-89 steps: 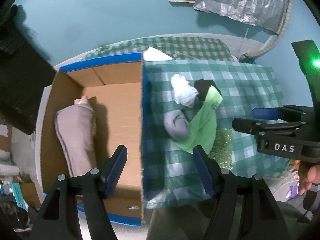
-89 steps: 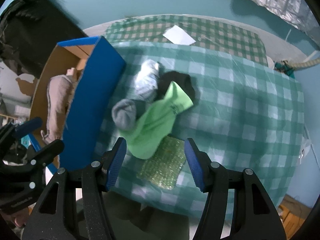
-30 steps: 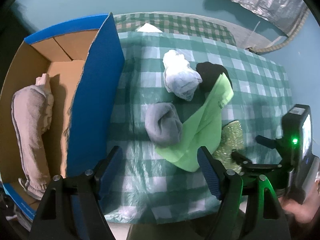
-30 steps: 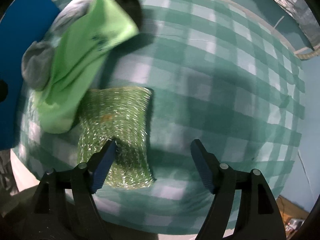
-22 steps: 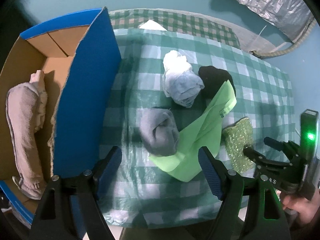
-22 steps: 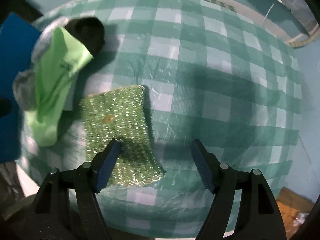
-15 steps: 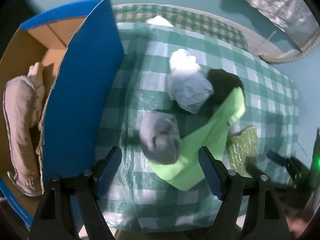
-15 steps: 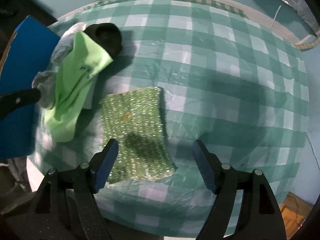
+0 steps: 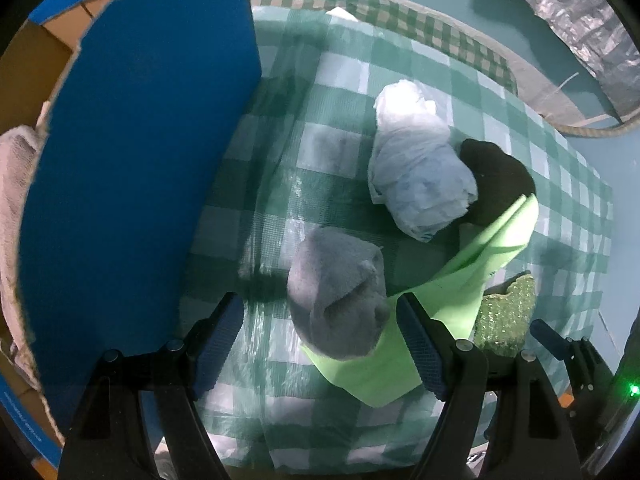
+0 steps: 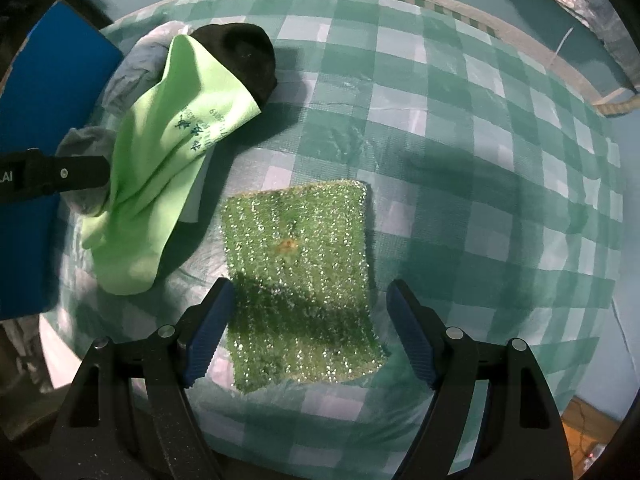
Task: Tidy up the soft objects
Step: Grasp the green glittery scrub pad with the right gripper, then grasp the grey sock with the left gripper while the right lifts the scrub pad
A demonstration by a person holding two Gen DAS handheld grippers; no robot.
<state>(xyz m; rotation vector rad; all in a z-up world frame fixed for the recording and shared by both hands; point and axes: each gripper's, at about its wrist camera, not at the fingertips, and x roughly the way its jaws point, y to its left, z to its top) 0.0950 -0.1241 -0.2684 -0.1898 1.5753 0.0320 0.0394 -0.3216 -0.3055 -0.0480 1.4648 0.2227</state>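
Observation:
On the green checked tablecloth (image 9: 332, 92) lie a grey rolled sock (image 9: 338, 300), a pale blue-white bundle (image 9: 420, 176), a black bundle (image 9: 500, 176), a light green cloth (image 9: 472, 276) (image 10: 168, 152) and a glittery green sponge (image 10: 300, 280). My left gripper (image 9: 320, 344) hangs open straight above the grey sock, one finger on each side and neither pad pressing it. My right gripper (image 10: 308, 332) stands open over the near end of the sponge, fingers clear of its edges.
A cardboard box with a blue outer wall (image 9: 132, 160) stands left of the table and holds a beige towel (image 9: 12, 208). A silver tarp (image 9: 568, 12) lies on the teal floor at the far right. The table's near edge runs just under both grippers.
The left gripper has come down closer over the grey sock, which now sits between its fingers. In the right wrist view the sponge has shifted rightward and now lies centred between the fingers.

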